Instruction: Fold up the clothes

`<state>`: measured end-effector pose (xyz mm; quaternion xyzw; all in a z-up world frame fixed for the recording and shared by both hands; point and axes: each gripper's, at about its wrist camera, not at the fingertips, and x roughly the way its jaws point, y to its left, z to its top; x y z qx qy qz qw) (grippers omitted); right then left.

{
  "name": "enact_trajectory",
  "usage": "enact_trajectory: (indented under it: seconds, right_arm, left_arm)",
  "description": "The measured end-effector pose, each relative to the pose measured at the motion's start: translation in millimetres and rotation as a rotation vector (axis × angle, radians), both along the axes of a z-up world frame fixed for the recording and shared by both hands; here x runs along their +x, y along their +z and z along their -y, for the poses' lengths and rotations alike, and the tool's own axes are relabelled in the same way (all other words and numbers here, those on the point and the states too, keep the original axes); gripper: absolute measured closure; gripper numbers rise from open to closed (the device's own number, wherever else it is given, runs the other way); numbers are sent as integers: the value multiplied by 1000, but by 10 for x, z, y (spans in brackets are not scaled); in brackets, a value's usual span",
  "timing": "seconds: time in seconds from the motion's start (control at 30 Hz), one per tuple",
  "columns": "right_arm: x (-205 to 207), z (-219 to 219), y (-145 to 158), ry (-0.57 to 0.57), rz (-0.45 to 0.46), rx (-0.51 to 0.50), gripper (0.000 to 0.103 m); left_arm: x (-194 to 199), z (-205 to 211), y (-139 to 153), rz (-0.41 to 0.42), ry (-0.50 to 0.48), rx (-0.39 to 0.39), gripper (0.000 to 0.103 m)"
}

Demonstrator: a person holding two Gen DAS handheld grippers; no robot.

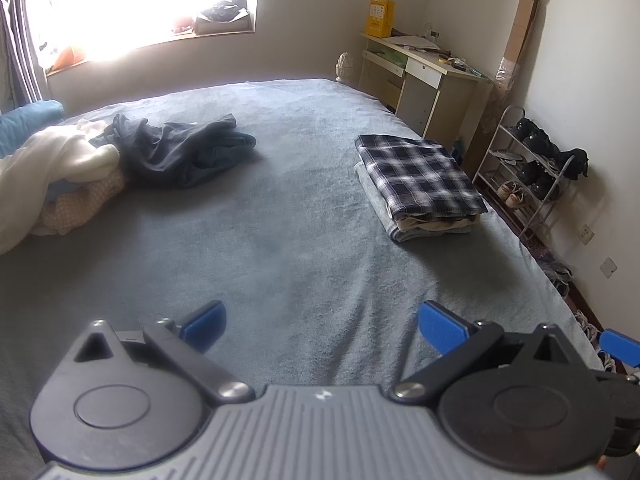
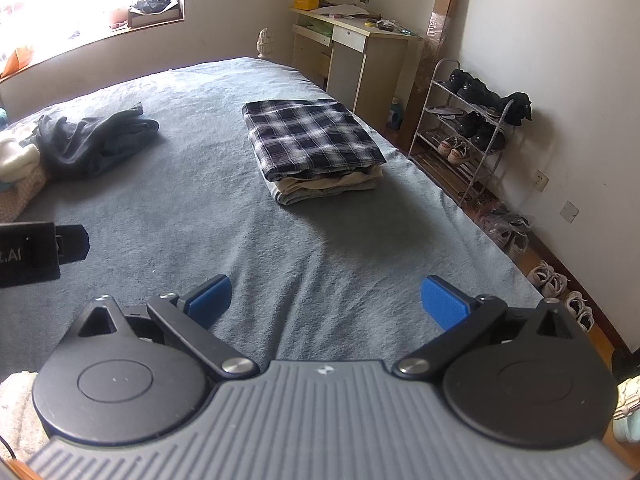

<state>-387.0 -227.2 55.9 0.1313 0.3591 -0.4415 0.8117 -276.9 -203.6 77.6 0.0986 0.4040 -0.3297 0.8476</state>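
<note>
The blue fingers [image 1: 204, 322] of the left gripper [image 1: 322, 324] are spread wide with nothing between them, hovering over the grey bedspread [image 1: 280, 220], and the right gripper [image 2: 326, 300] is splayed just as wide and equally empty. Beyond the fingertips and to their right lies a folded stack topped by a plaid shirt [image 2: 310, 136]. Farther off to their left sits a crumpled dark garment [image 1: 180, 148] touching a heap of white and peach clothes [image 1: 60, 172].

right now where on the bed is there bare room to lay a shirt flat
Bare blanket runs between the dark crumpled garment and the folded stack, down to both open grippers. Crowded: the unfolded heap at the left edge, and the stack near the right edge.
</note>
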Motion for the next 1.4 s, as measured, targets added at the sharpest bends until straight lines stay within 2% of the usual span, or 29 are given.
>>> enact_trajectory:
  seconds: [0.67, 1.4]
  right_arm:
    - [-143, 51, 5, -36, -1, -3, 1]
    - [-157, 74, 16, -36, 4, -5, 1]
  left_arm:
    - [-154, 115, -32, 2, -43, 7, 0]
    - [-165, 116, 20, 13, -41, 5, 0]
